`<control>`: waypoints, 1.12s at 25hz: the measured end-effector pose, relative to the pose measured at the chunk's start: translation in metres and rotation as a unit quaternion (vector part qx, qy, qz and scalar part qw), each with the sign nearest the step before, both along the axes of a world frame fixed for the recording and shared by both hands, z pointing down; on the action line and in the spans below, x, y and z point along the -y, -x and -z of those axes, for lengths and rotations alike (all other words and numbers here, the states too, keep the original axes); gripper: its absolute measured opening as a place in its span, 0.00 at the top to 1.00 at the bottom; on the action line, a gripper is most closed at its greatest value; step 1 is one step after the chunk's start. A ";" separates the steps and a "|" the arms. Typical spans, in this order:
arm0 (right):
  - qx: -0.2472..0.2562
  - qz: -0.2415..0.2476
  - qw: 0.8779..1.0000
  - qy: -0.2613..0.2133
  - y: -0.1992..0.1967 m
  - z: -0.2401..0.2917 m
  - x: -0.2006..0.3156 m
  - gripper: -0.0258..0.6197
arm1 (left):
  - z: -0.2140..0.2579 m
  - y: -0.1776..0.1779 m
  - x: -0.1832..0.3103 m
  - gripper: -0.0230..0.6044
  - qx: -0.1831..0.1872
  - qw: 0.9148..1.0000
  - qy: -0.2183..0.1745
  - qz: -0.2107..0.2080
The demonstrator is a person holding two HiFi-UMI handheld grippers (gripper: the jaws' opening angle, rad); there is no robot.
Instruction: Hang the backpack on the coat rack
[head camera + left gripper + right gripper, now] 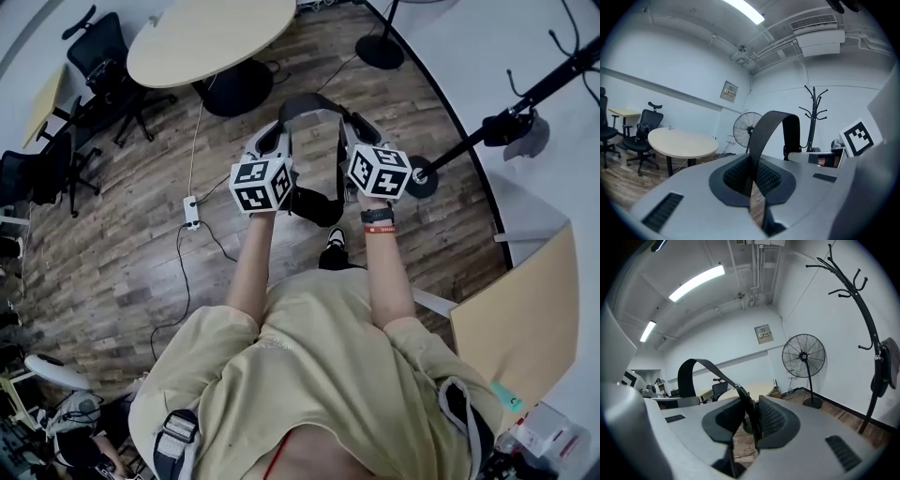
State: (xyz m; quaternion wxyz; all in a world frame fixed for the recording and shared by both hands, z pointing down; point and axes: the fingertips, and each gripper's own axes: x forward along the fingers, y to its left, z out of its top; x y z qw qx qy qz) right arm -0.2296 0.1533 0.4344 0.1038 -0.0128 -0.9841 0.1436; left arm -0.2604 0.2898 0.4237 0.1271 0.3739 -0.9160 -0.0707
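Observation:
A black backpack [315, 204] hangs below my two grippers over the wooden floor, carried by its black webbing top handle [314, 101]. My left gripper [272, 142] is shut on the handle's left end, and the strap [766, 129] arches up out of its jaws [752, 185]. On the other end my right gripper [362, 133] is shut too, the strap [701, 365] looping away to the left of it [751, 425]. The black coat rack [525, 98] stands to the right, its hooked top [843, 273] high up in the right gripper view and its pole [813, 115] ahead in the left gripper view.
A grey item [886, 364] hangs on the rack. A standing fan [804, 356] is by the wall, and a round table [206, 37] with office chairs [103, 56] lies ahead to the left. A power strip with cable [191, 212] lies on the floor. A wooden desk [525, 314] is at my right.

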 end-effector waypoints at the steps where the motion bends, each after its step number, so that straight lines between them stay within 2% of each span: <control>1: -0.001 -0.004 1.000 0.002 0.003 0.000 0.009 0.81 | 0.000 0.003 0.011 0.92 -0.001 1.000 0.002 -0.006; 8: -0.005 -0.027 1.000 0.009 0.013 0.001 0.079 0.81 | 0.004 0.019 0.087 0.92 -0.005 0.999 0.003 -0.036; 16: -0.001 -0.077 0.997 0.026 0.002 -0.001 0.174 0.80 | 0.008 0.028 0.172 0.92 -0.003 0.998 -0.001 -0.068; 24: -0.002 -0.109 0.994 0.020 -0.014 -0.004 0.240 0.80 | 0.006 0.015 0.269 0.92 0.000 0.992 -0.003 -0.130; 28: -0.002 -0.149 0.989 0.020 -0.032 -0.003 0.274 0.79 | 0.005 0.003 0.310 0.92 -0.002 0.984 -0.004 -0.176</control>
